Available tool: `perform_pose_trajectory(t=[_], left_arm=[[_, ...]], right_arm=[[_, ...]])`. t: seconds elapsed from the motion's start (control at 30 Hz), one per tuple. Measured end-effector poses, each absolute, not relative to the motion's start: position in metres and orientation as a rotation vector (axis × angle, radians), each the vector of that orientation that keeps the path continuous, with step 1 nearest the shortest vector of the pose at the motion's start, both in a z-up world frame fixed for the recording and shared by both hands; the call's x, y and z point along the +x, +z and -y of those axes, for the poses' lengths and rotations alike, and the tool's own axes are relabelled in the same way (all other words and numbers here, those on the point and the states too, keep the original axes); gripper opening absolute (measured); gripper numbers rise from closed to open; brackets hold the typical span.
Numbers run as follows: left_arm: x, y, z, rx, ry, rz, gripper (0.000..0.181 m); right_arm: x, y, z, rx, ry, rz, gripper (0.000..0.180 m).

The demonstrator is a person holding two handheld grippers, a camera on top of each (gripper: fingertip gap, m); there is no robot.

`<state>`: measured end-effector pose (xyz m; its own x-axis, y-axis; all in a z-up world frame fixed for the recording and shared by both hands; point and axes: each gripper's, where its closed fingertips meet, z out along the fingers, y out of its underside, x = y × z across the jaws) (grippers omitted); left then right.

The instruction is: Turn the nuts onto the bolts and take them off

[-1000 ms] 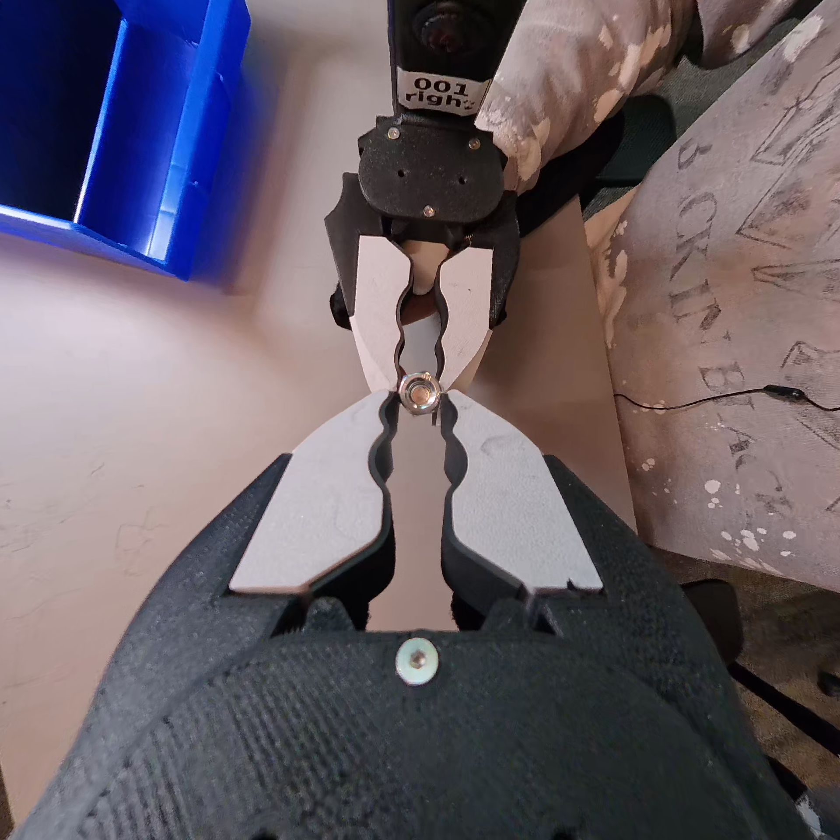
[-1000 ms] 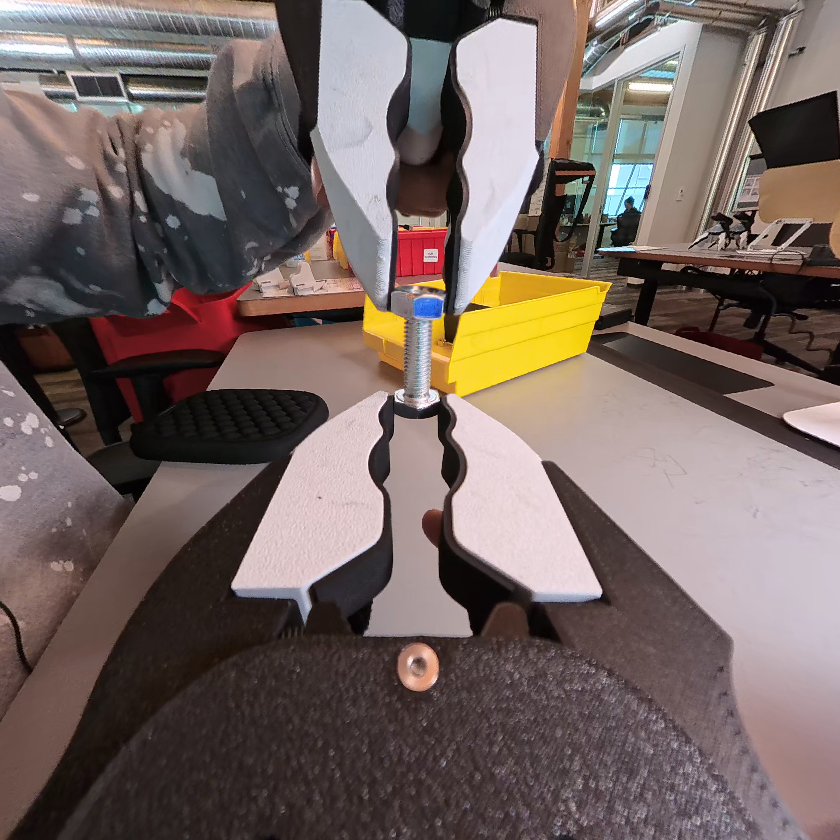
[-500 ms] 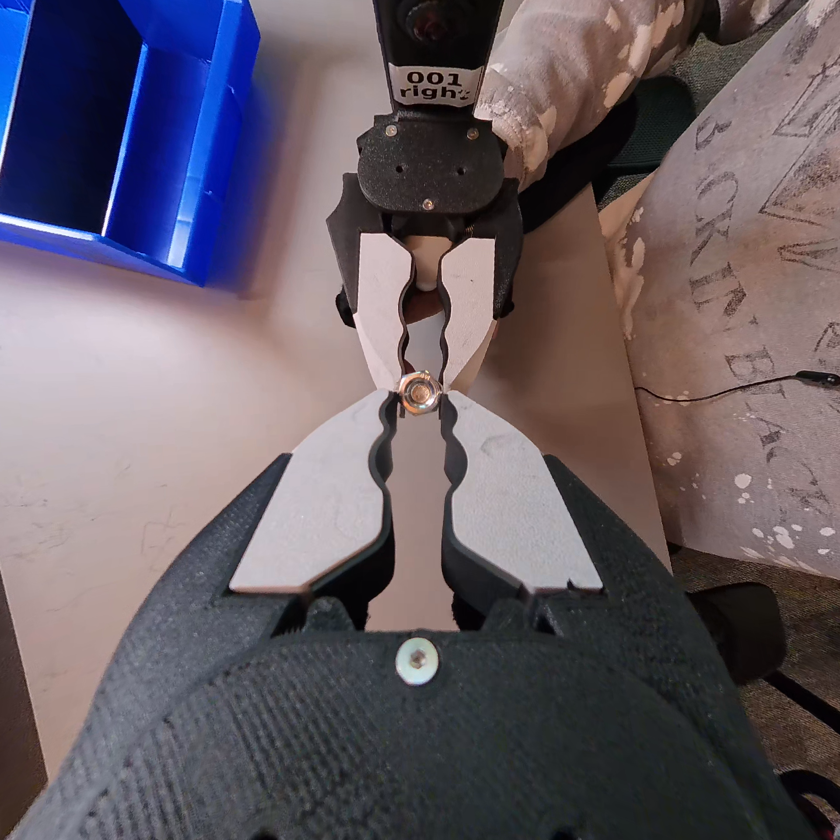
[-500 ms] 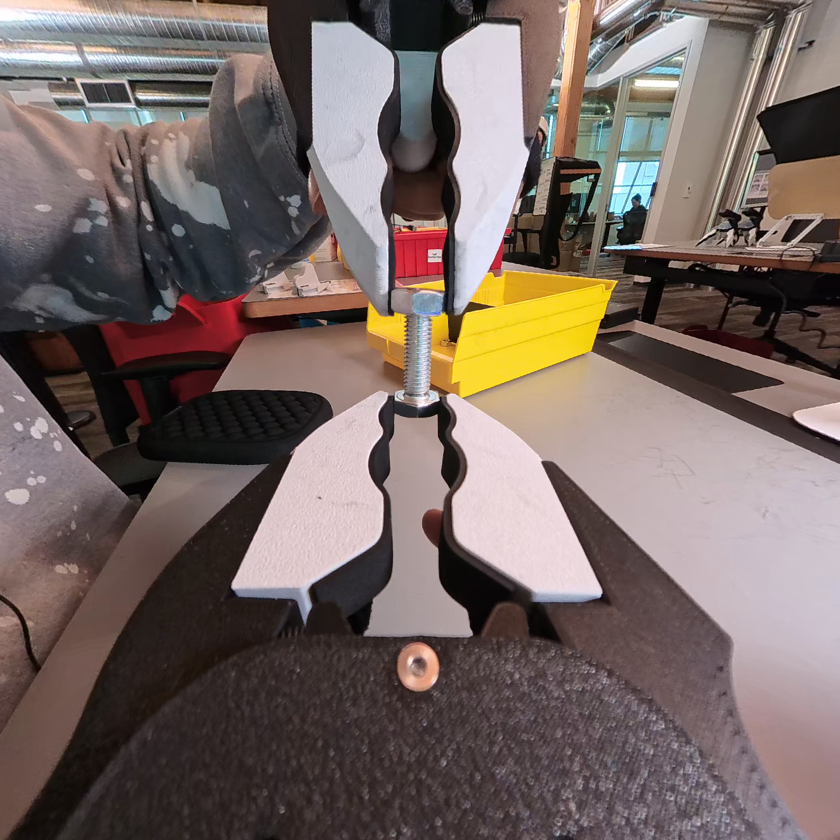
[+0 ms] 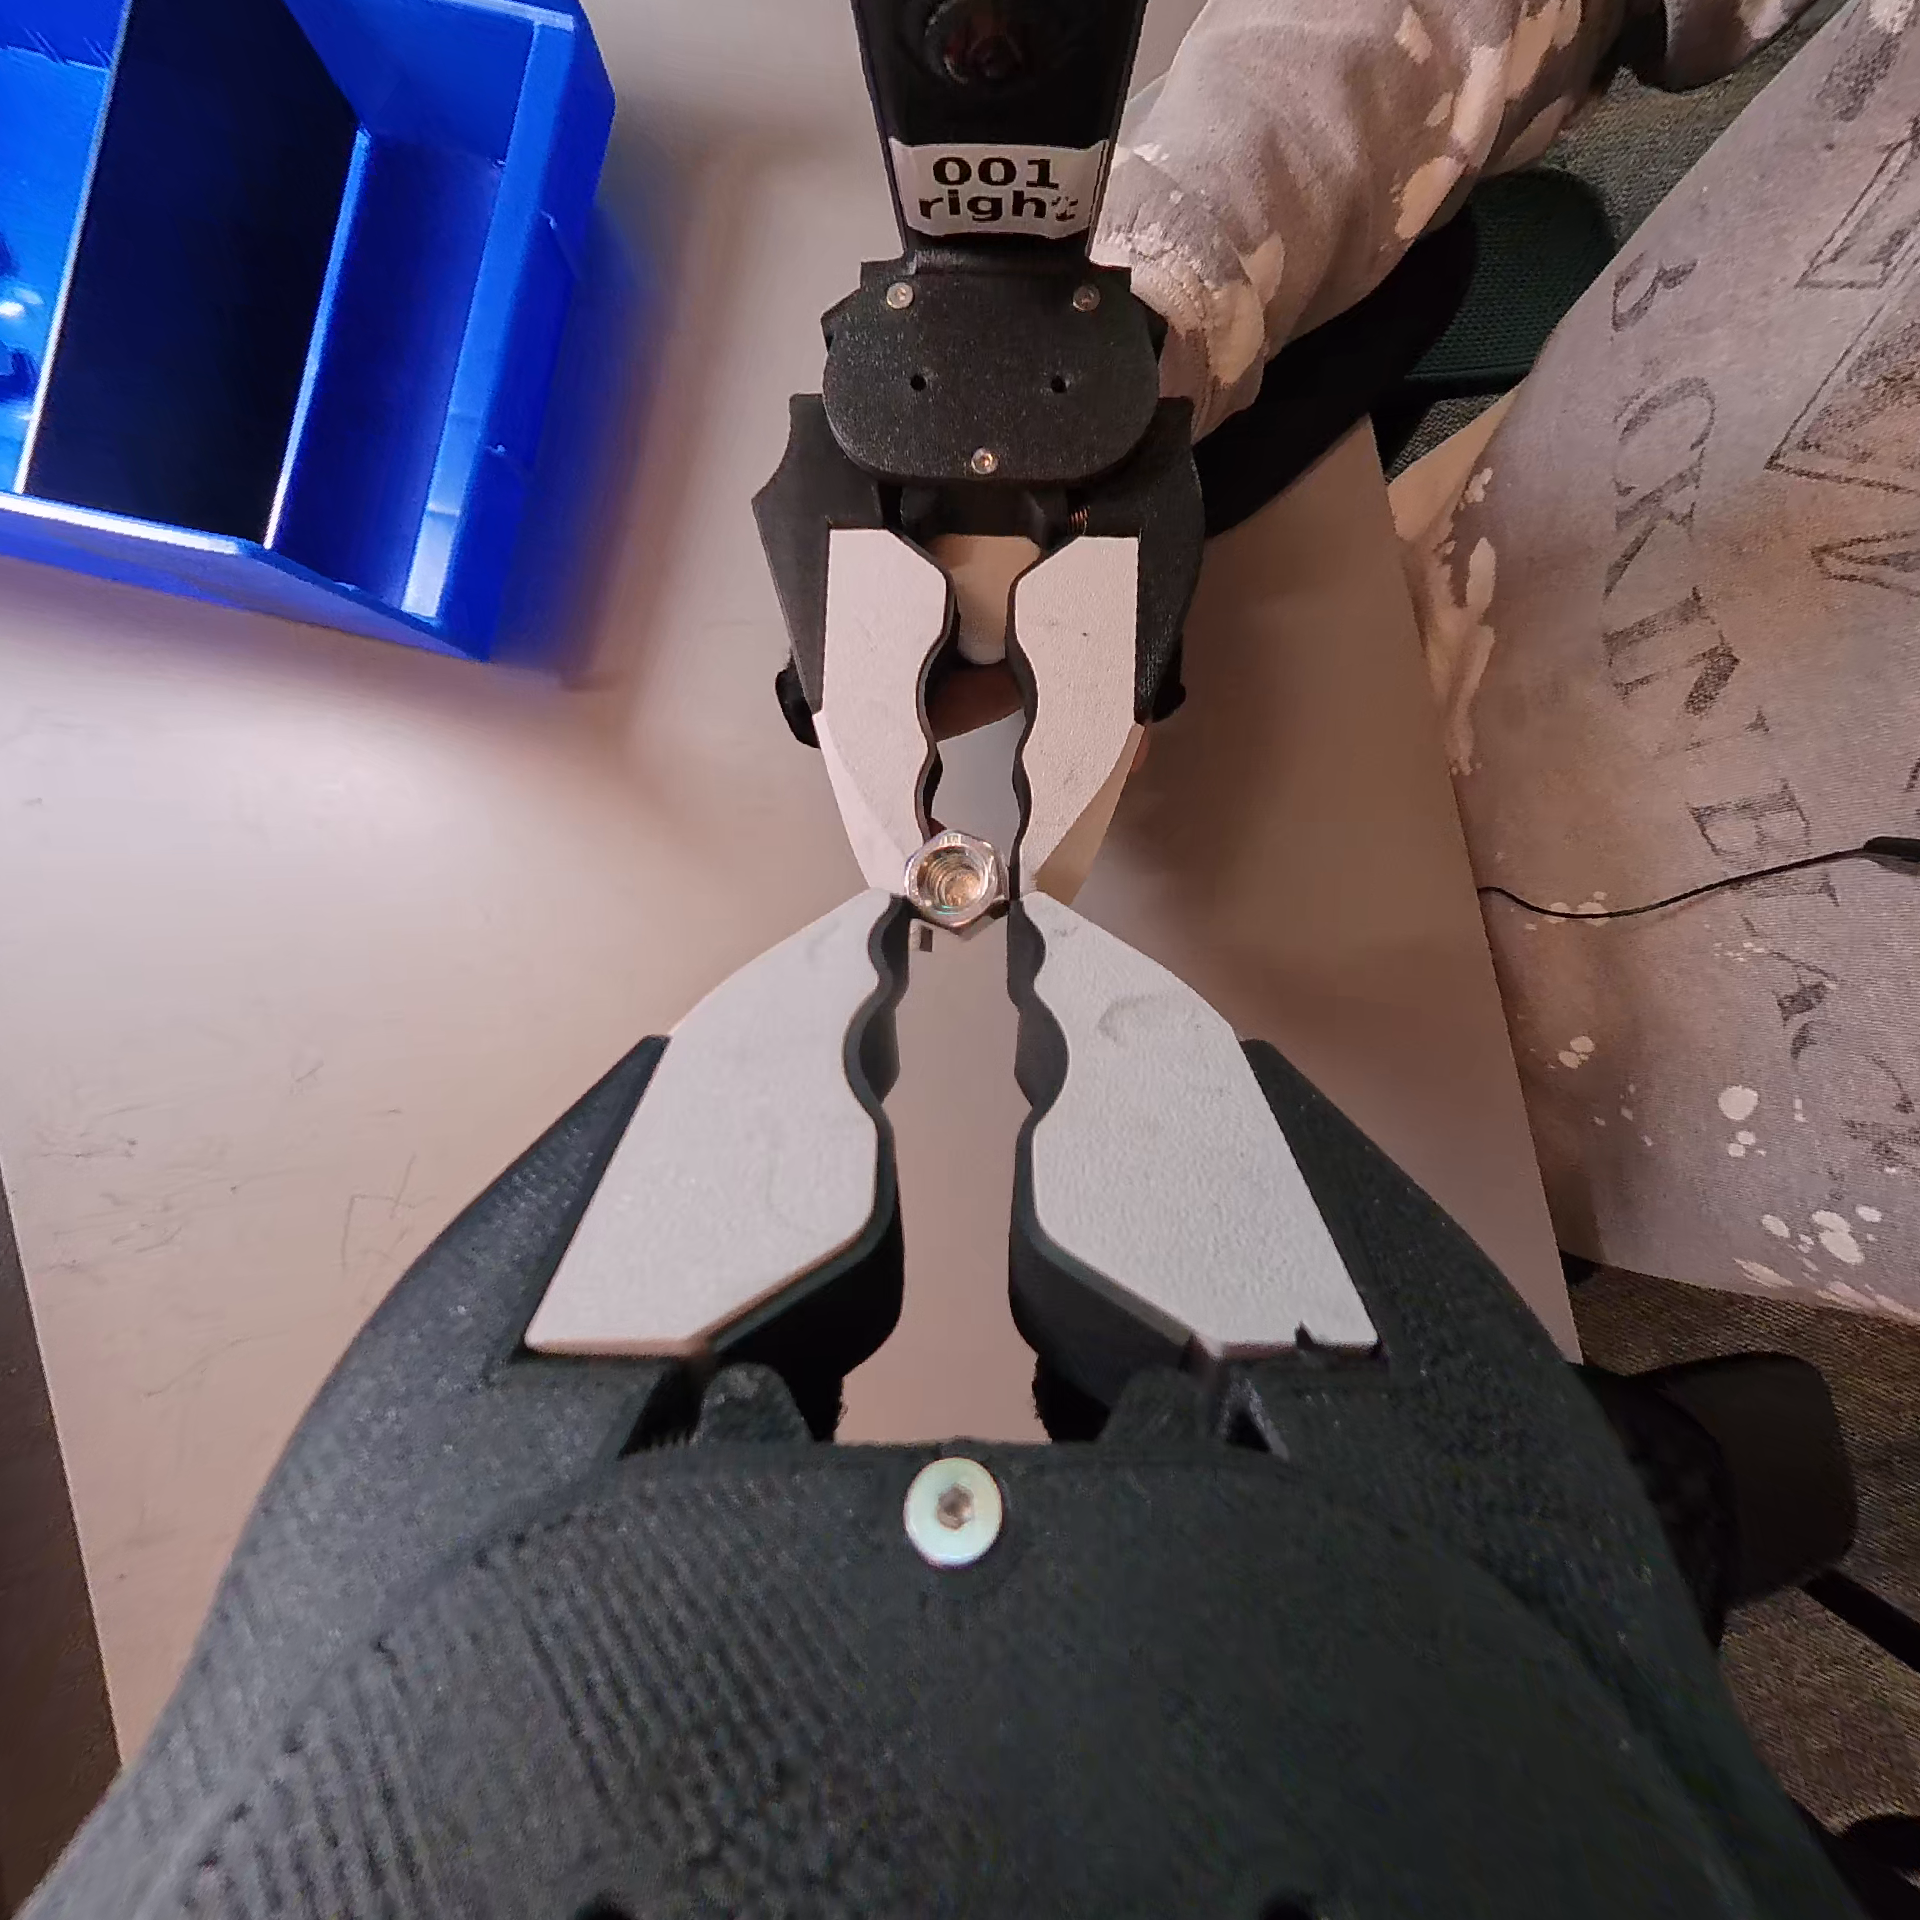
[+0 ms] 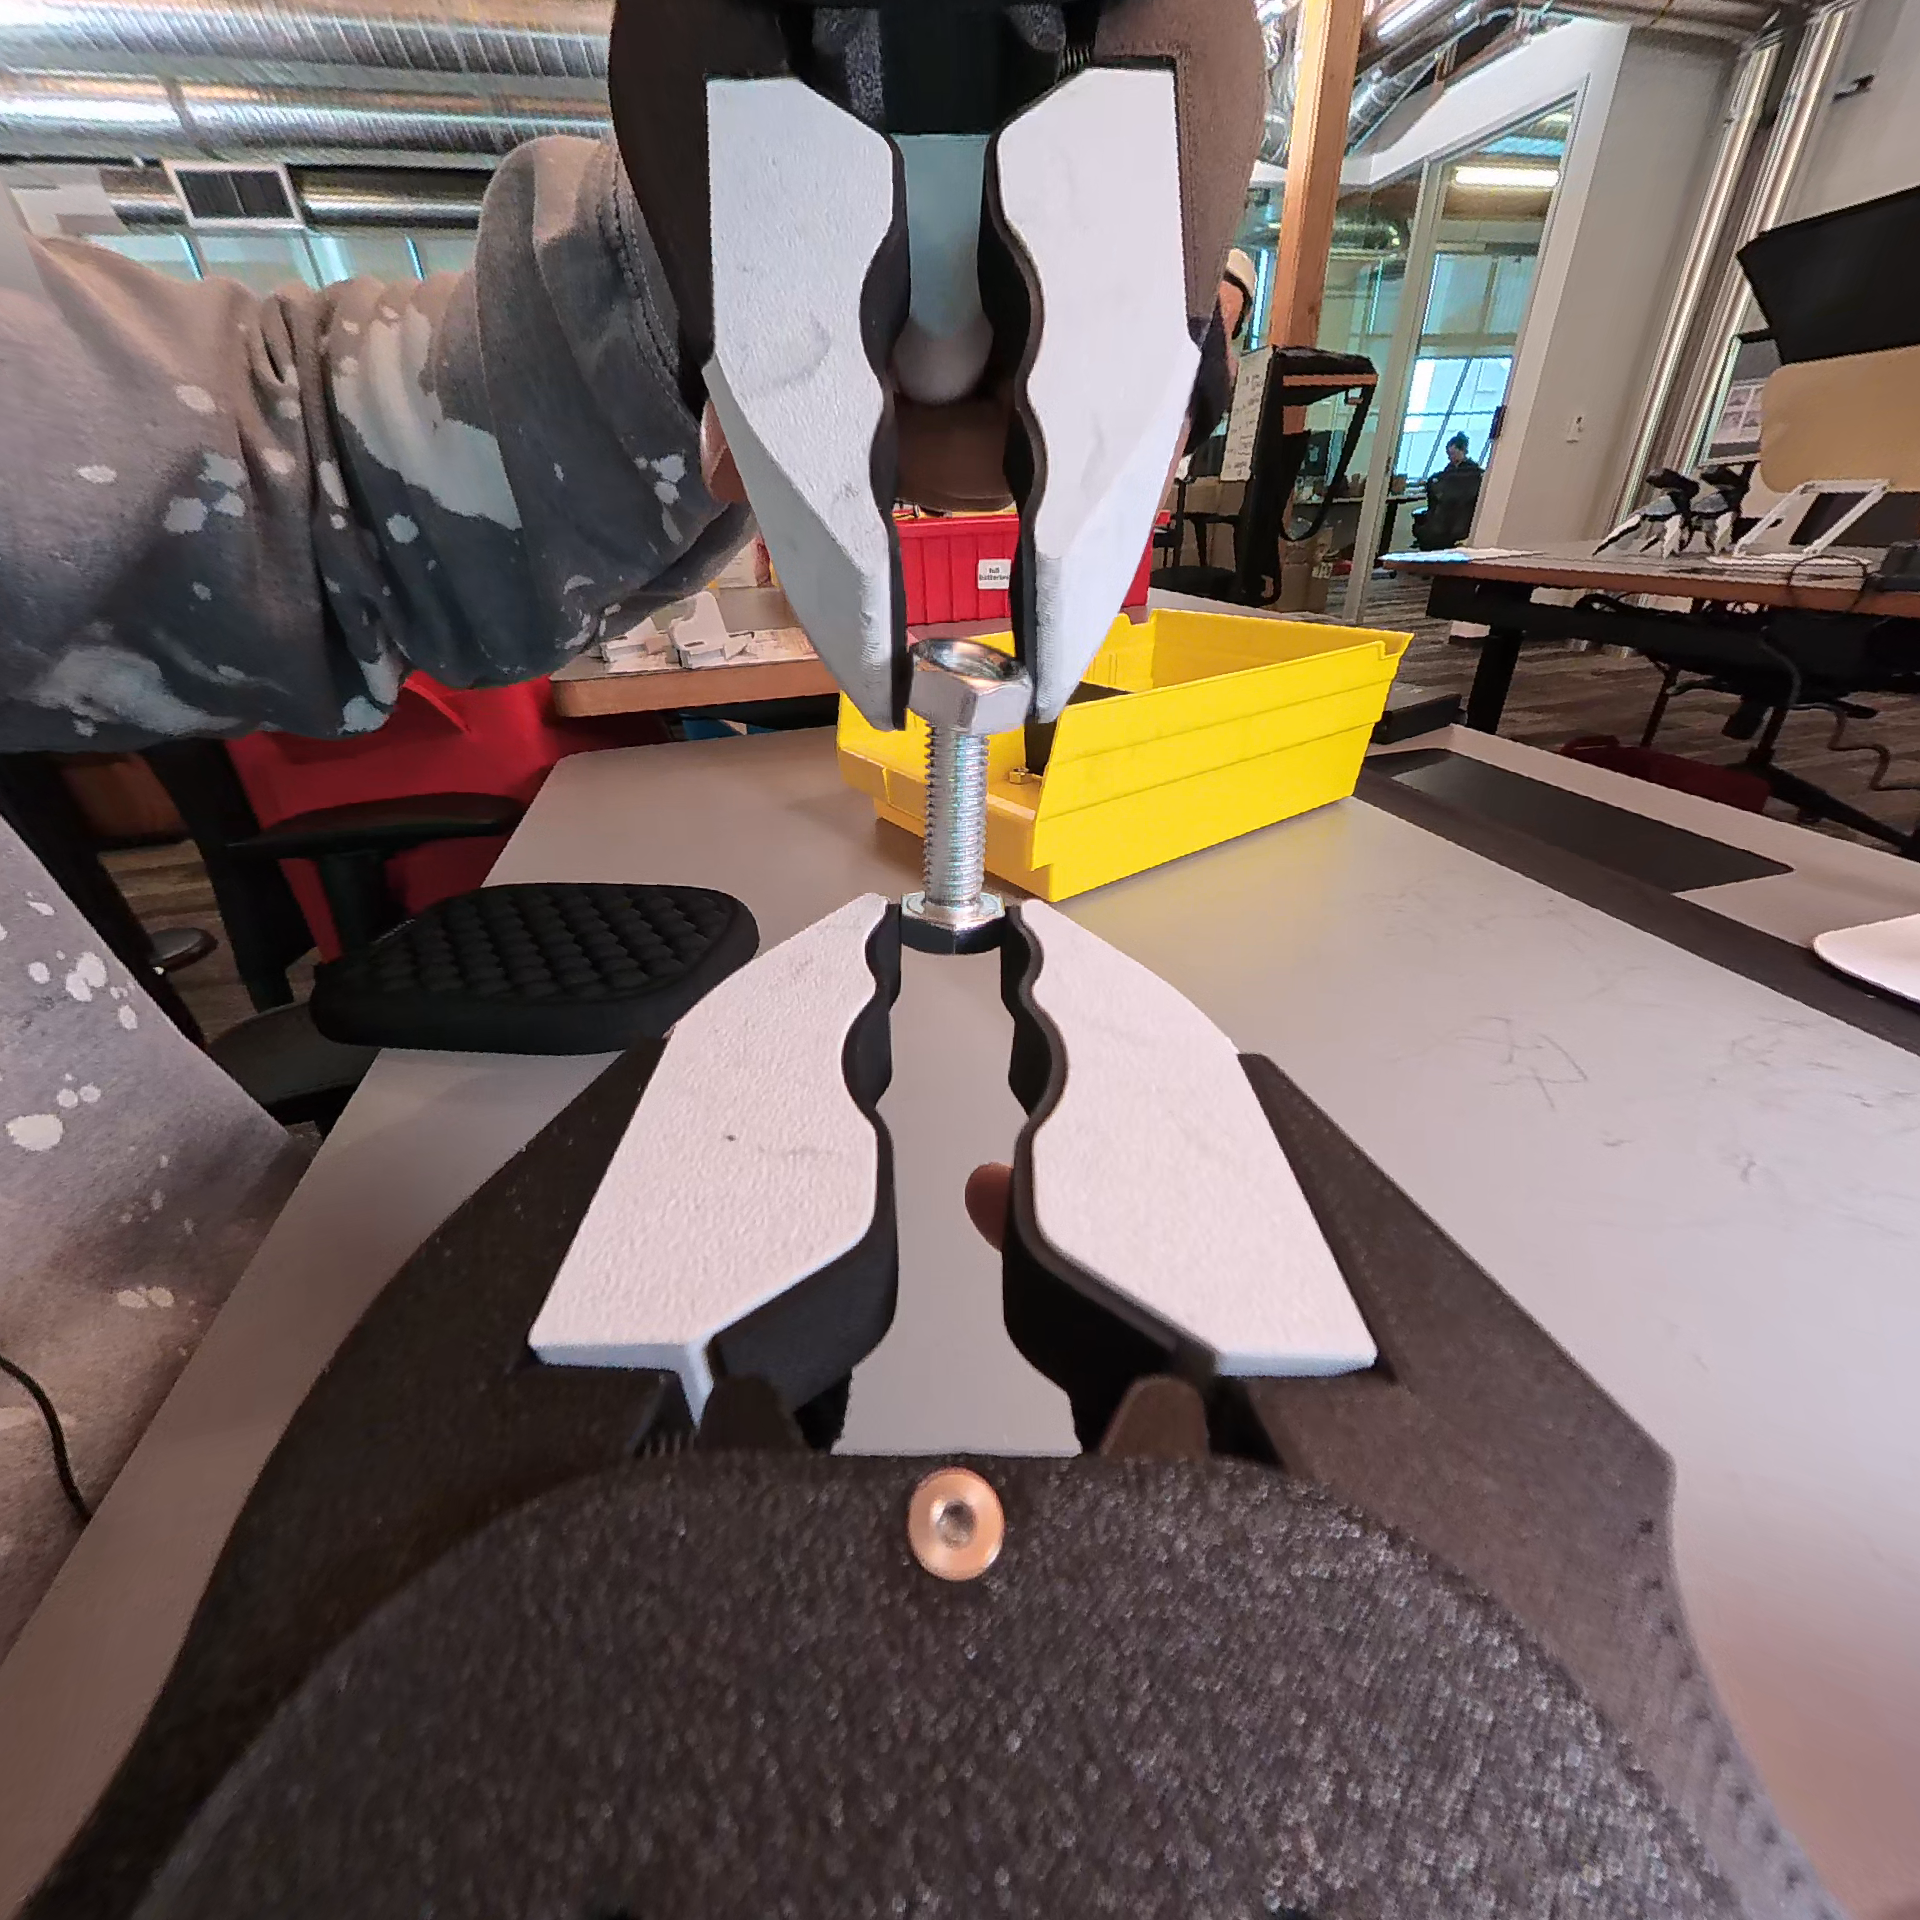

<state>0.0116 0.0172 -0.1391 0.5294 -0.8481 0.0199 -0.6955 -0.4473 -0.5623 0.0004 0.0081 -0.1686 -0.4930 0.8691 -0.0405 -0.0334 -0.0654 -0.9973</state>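
A silver bolt stands upright above the table. My right gripper is shut on its lower end, which is mostly hidden between the fingertips. My left gripper comes down from above and is shut on a hex nut at the bolt's top end. In the left wrist view the nut faces the camera with threads showing in its hole. It sits between my left gripper and the right gripper coming from the far side.
A blue bin stands on the beige table at the upper left. A yellow bin sits on the table behind the bolt, with a red bin farther back. A chair armrest is left of the table edge. A person's sleeve is at the left. My two grippers' fingertips are within a few centimetres of each other.
Both grippers keep their hold. The left gripper has shifted a little over the table, so more of the blue bin shows. The nut's hollow top now shows in the right wrist view.
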Motion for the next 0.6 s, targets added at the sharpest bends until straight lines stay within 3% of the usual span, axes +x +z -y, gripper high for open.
perform_pose_trajectory(t=[0.6], left_arm=[[0.0099, -0.1374, -0.0255, -2.098, -0.311, -1.157, 0.019]], right_arm=[[-0.0012, -0.1662, -0.0153, -0.96, 1.658, 1.47, 0.018]])
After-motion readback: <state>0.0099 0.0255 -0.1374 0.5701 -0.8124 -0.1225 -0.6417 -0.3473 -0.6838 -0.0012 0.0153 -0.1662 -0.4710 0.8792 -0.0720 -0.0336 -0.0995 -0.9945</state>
